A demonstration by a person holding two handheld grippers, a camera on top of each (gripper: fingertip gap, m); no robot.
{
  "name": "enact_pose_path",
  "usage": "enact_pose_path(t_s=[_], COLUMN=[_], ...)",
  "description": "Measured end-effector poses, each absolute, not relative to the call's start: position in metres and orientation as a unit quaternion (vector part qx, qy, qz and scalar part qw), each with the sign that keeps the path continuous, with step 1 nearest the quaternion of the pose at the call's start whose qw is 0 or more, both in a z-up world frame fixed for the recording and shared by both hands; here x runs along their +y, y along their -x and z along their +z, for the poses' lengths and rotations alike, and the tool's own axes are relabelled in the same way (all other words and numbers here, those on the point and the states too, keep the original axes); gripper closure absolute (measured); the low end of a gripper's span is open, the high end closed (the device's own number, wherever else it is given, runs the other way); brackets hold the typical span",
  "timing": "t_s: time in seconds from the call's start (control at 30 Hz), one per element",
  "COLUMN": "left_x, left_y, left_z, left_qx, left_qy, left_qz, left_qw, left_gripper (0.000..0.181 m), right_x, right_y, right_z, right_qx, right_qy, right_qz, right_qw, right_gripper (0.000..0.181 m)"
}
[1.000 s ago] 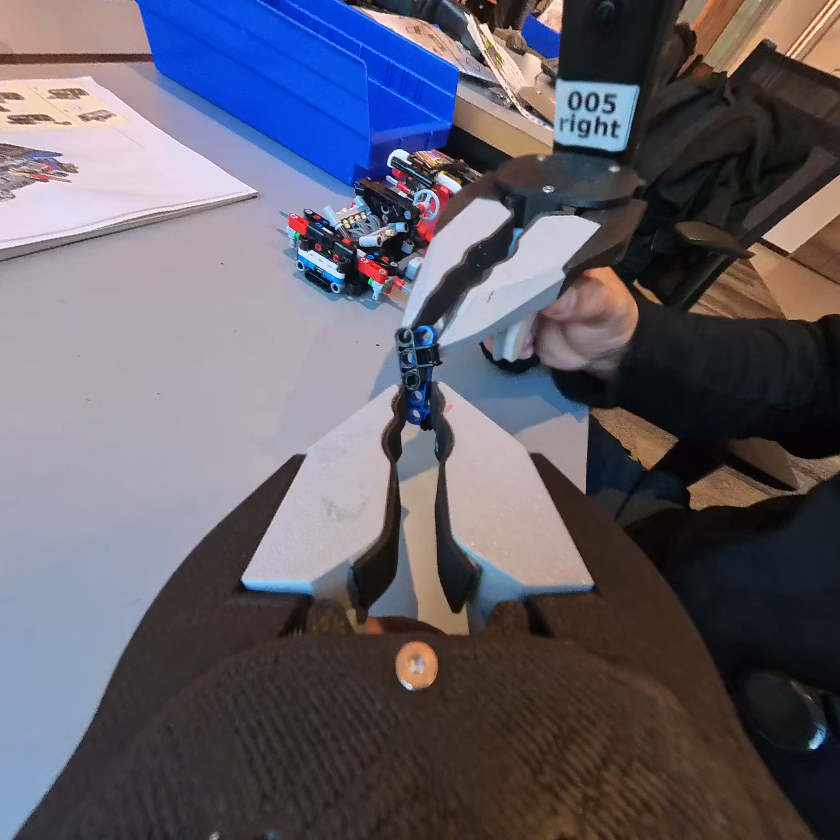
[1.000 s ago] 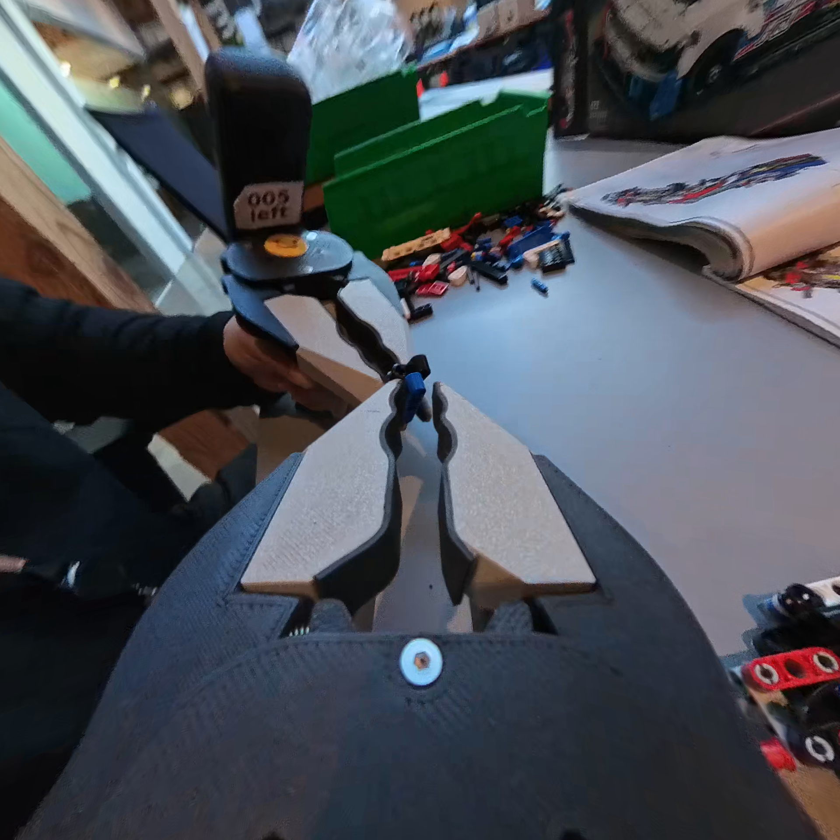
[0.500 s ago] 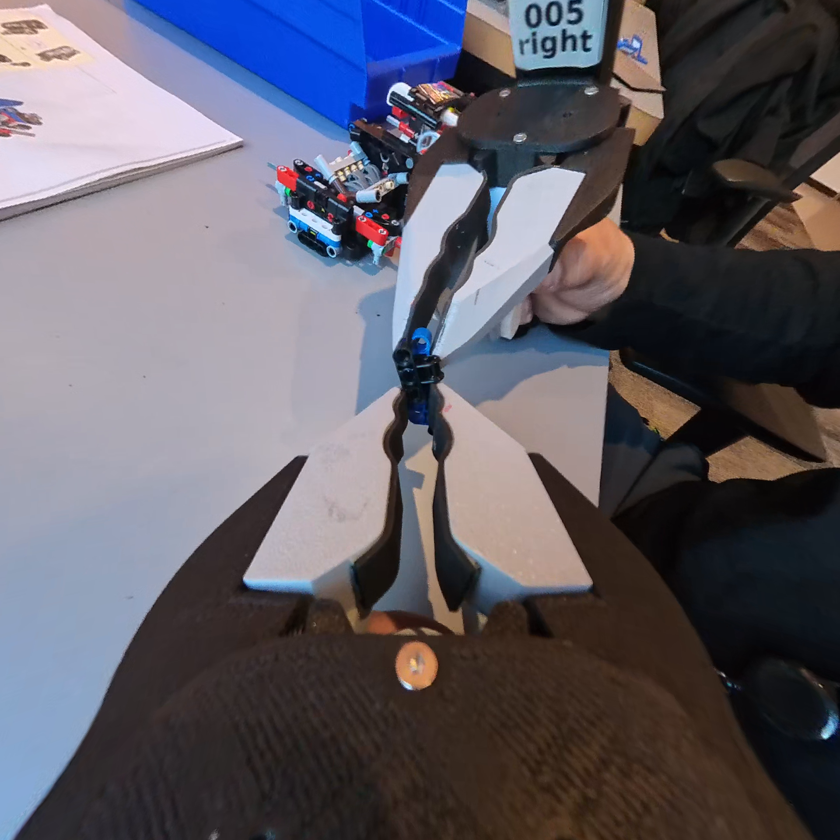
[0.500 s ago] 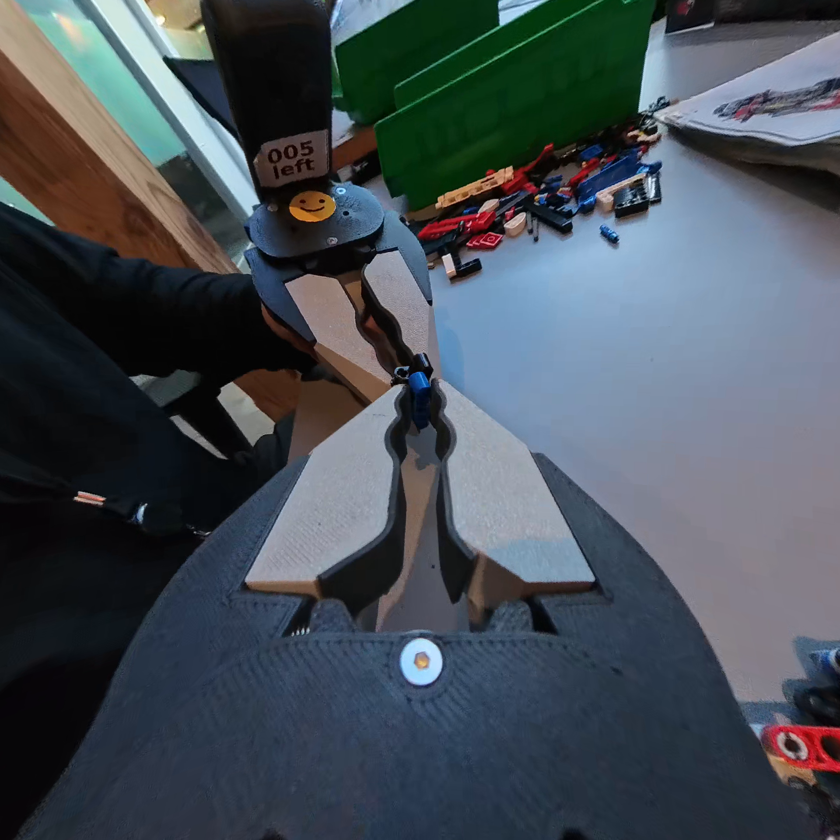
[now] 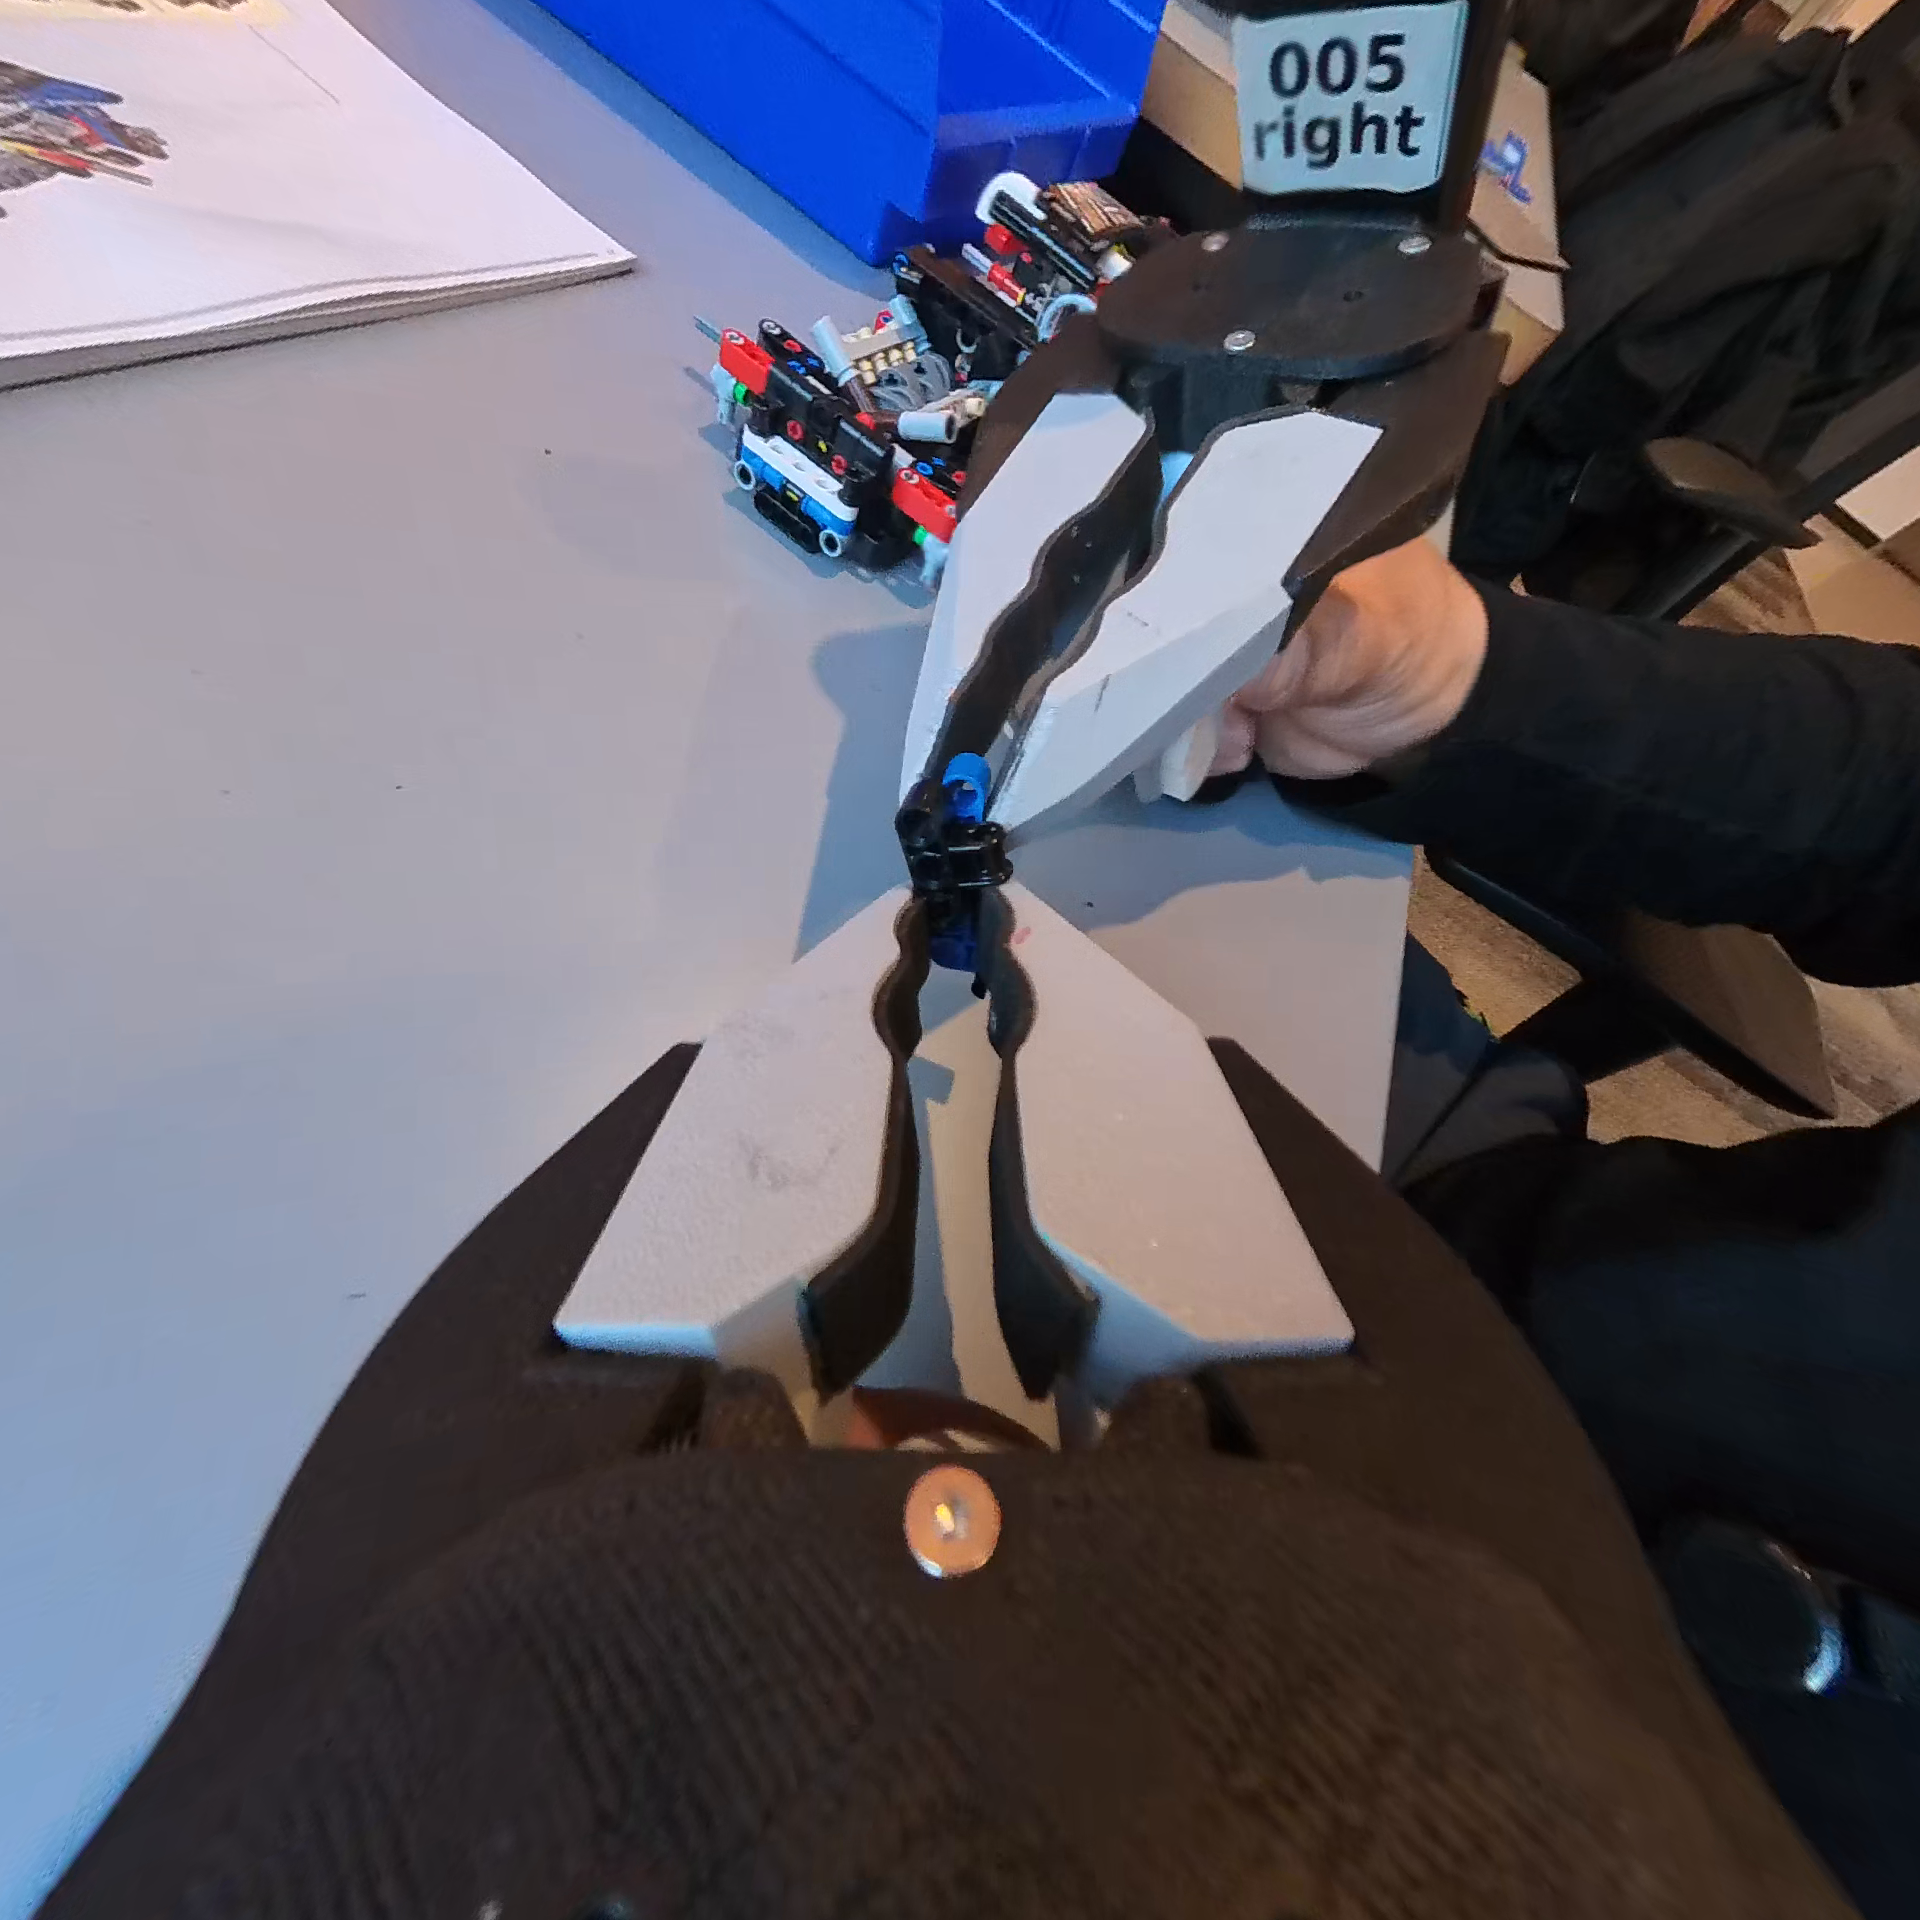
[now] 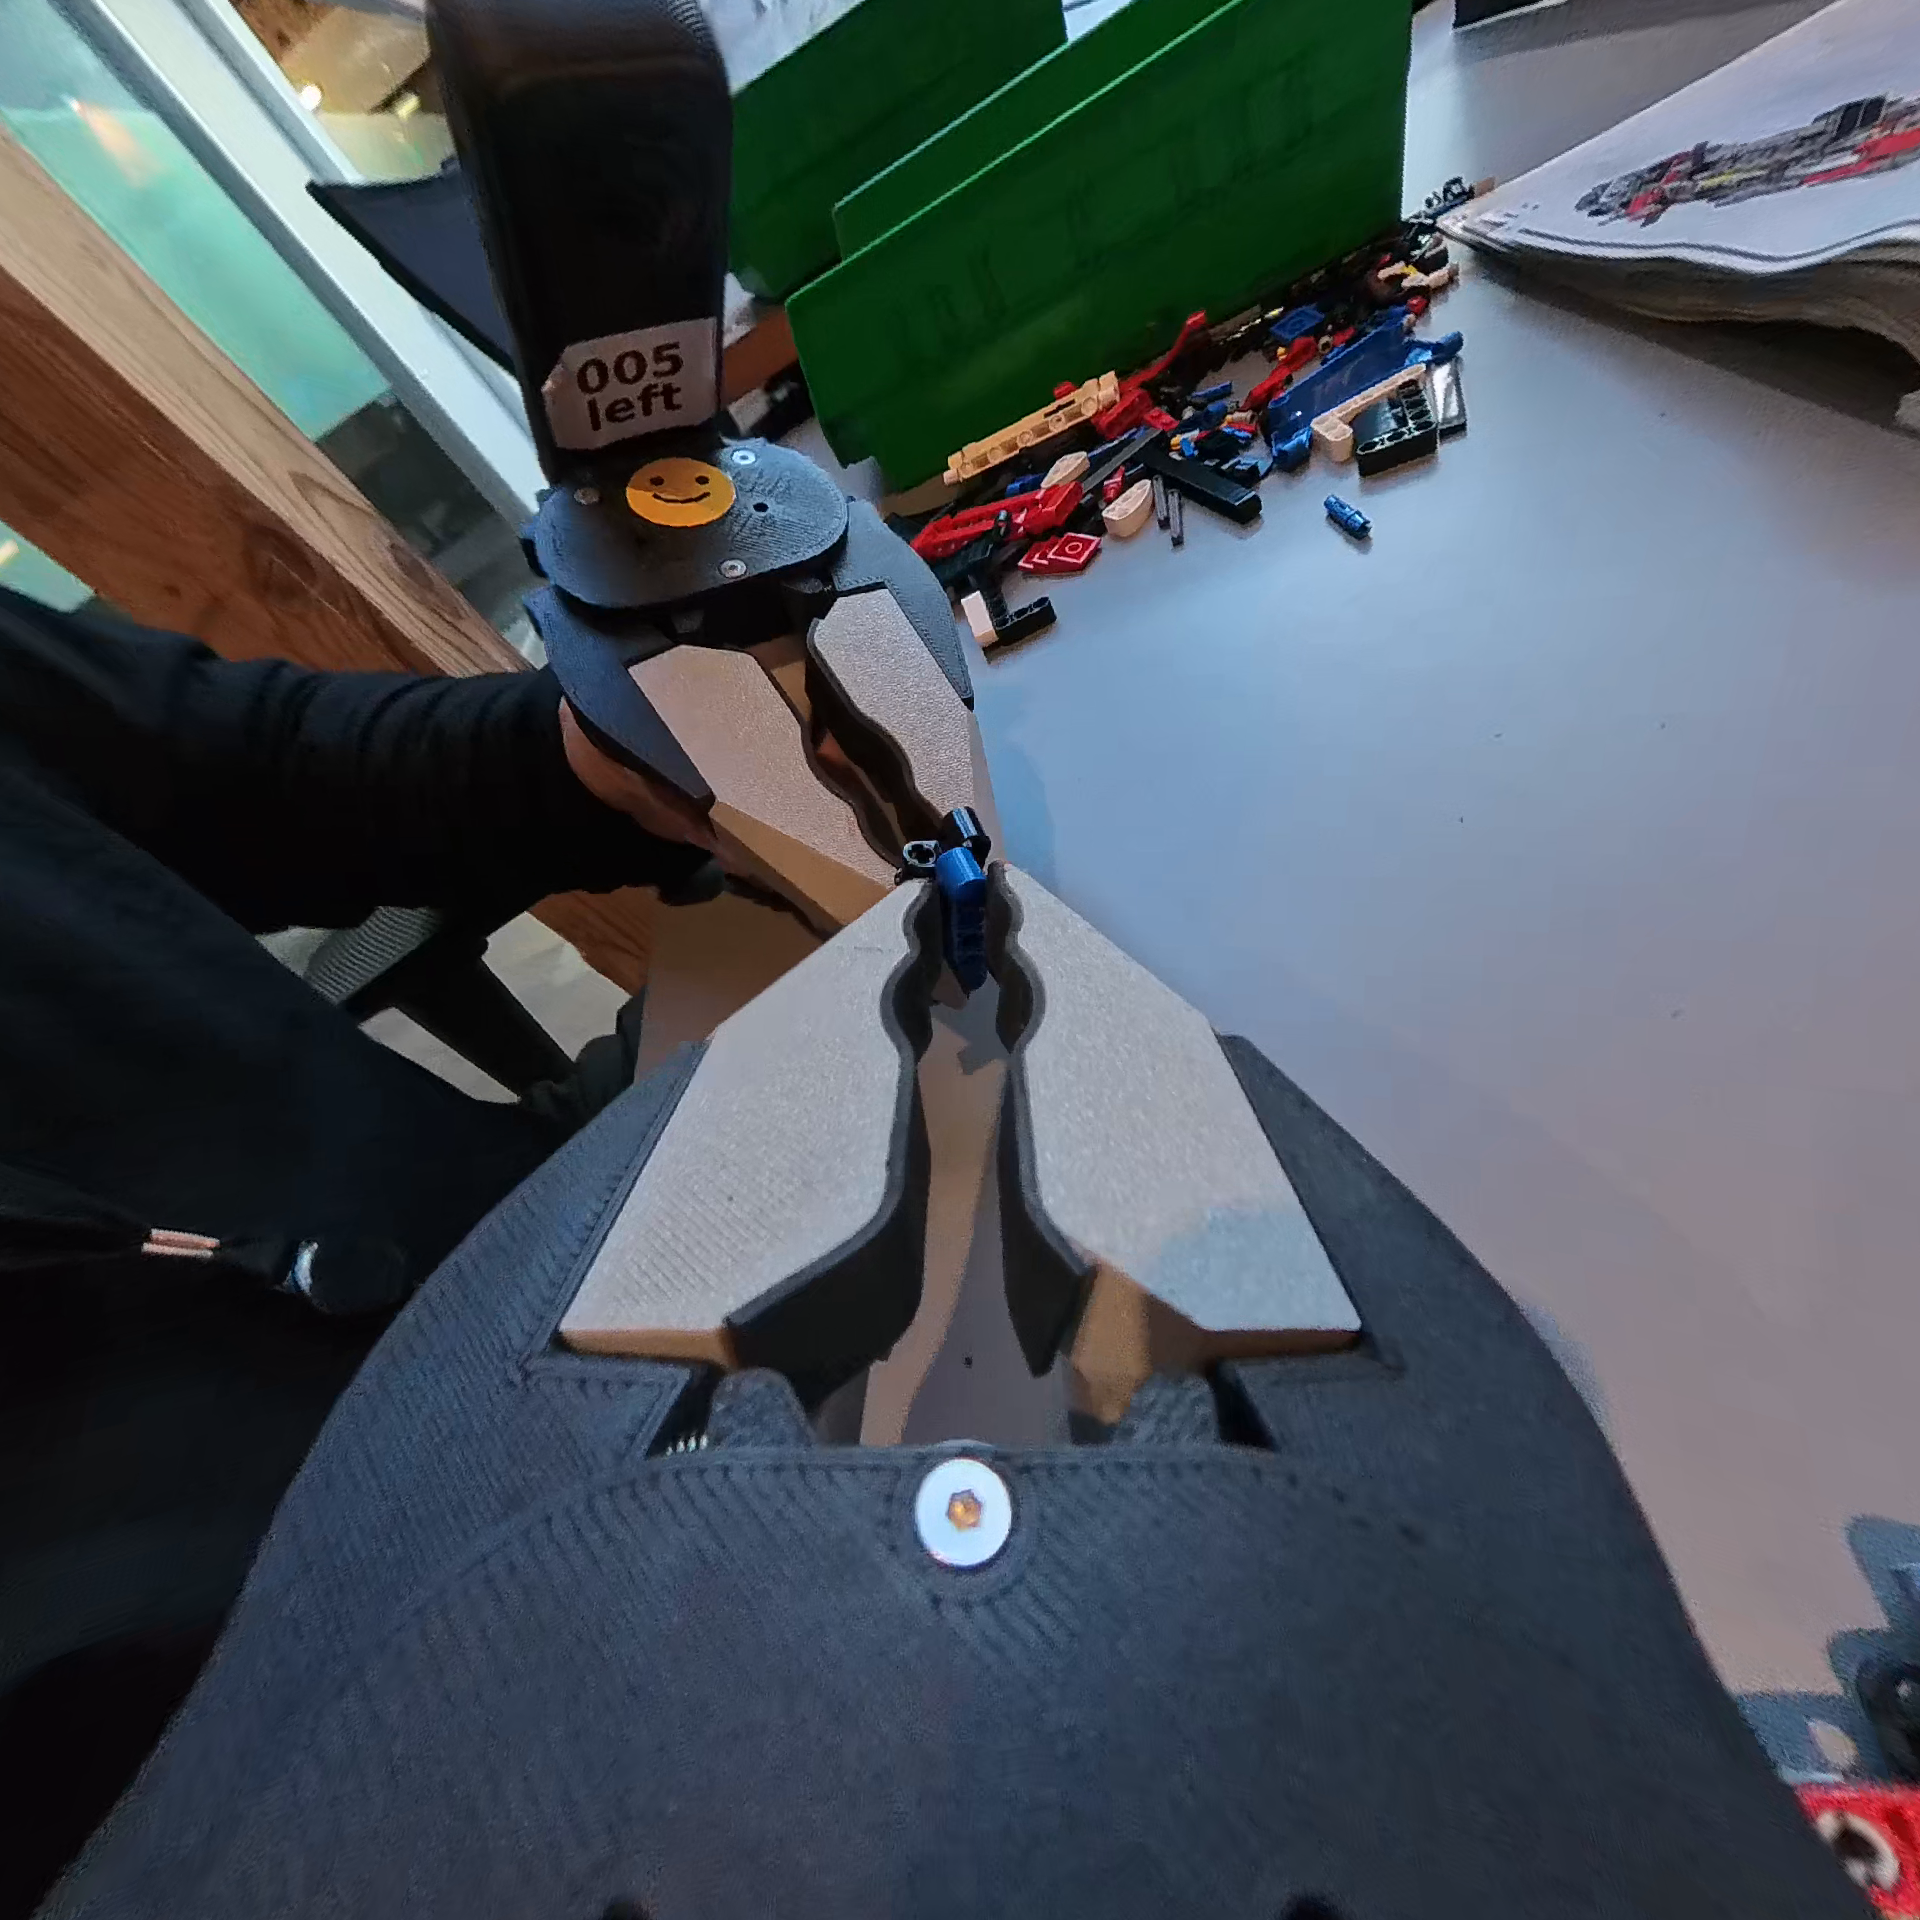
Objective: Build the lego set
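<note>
Booklet (image 5: 260, 208): open, at the far left corner of the bench (image 5: 364, 779) in the left wrist view; pages flat, well apart from both grippers.
Blue bin (image 5: 883, 94): along the far edge of the bench, right of the booklet.
Part-built model (image 5: 862, 436): black, red, white and blue, on the bench just in front of the blue bin, behind the right gripper's fingers.
Left gripper (image 5: 954, 930): near the bench's right edge; fingers drawn in to a narrow gap, tips pinched on the lower end of the small piece.
Small piece (image 5: 954, 852): black part with a blue part joined to it, held in the air between the two grippers' tips, above the bench edge; not touching the bench.
Right gripper (image 5: 961, 795): comes in from the far right, tips down toward the left gripper; fingers nearly together, clamped on the upper blue end of the small piece.
Hand (image 5: 1351, 675): wrapped round the right gripper's grip, black sleeve behind it.
Right wrist view, same hold: blue part (image 6: 961, 914) sits between the right gripper's (image 6: 961, 904) tips; the left gripper (image 6: 940, 847) meets it from the far left.
Green bins (image 6: 1091, 229): along the far edge.
Loose pieces (image 6: 1195, 447): scattered just in front of the green bins, well apart from the grippers.
</note>
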State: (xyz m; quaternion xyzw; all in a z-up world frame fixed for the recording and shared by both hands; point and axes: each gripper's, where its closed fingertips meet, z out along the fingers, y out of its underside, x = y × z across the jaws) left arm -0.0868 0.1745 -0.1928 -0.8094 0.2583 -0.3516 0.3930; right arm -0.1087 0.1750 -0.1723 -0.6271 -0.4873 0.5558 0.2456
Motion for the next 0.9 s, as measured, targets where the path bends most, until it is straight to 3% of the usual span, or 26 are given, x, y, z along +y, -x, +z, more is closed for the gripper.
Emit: enact_pose_path(t_s=[0.23,0.4,0.5,0.63,0.9], left_x=[0.182,0.183,0.174,0.167,0.154], left_y=[0.093,0.100,0.090,0.081,0.069], left_z=[-0.202,-0.227,-0.231,-0.232,-0.232], left_qx=[0.260,0.397,0.437,0.468,0.509], left_qy=[0.831,0.825,0.811,0.795,0.776], left_qz=[-0.295,-0.088,-0.083,-0.091,-0.127], left_qw=[0.393,0.391,0.380,0.376,0.350], left_gripper=[0.176,0.176,0.176,0.175,0.176], right_x=[0.182,0.183,0.175,0.164,0.151], right_y=[0.113,0.100,0.099,0.092,0.078], right_z=[-0.179,-0.205,-0.196,-0.207,-0.214], right_qx=[-0.466,-0.602,-0.645,-0.687,-0.793], right_qy=[0.661,0.650,0.593,0.578,0.501], right_qz=[0.529,0.309,0.264,0.289,0.218], right_qw=[0.257,0.346,0.403,0.331,0.270], right_gripper=[0.177,0.174,0.167,0.169,0.161])
